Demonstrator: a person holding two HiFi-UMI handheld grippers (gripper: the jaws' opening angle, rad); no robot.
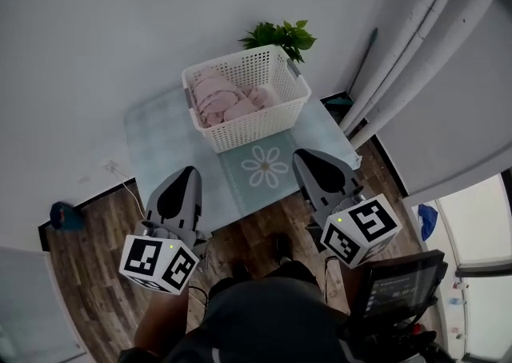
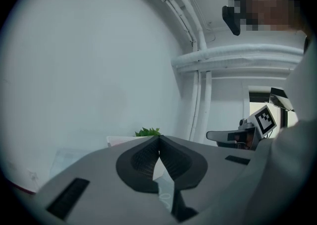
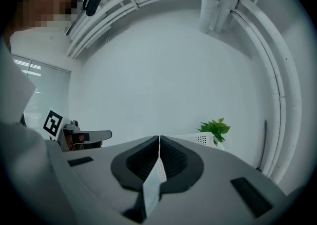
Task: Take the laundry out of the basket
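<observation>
One heap of pink laundry [image 1: 228,100] fills the left part of the white basket [image 1: 258,125], whose mouth faces up and whose long side runs left to right across the daisy-printed surface [image 1: 164,145]. A green plant [image 1: 280,35] stands behind it. I hold my left tool [image 1: 190,171] and right tool [image 1: 299,157] level, side by side, pointed at the basket. Both are clenched on nothing.

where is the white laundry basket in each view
Head view: the white laundry basket sits upper centre, pink laundry inside.
Left gripper view: the basket shows as a pale strip just left of the jaw tips.
Right gripper view: the basket peeks out just right of the jaw tips.
Shared landmark: the green plant behind it, in all three.
</observation>
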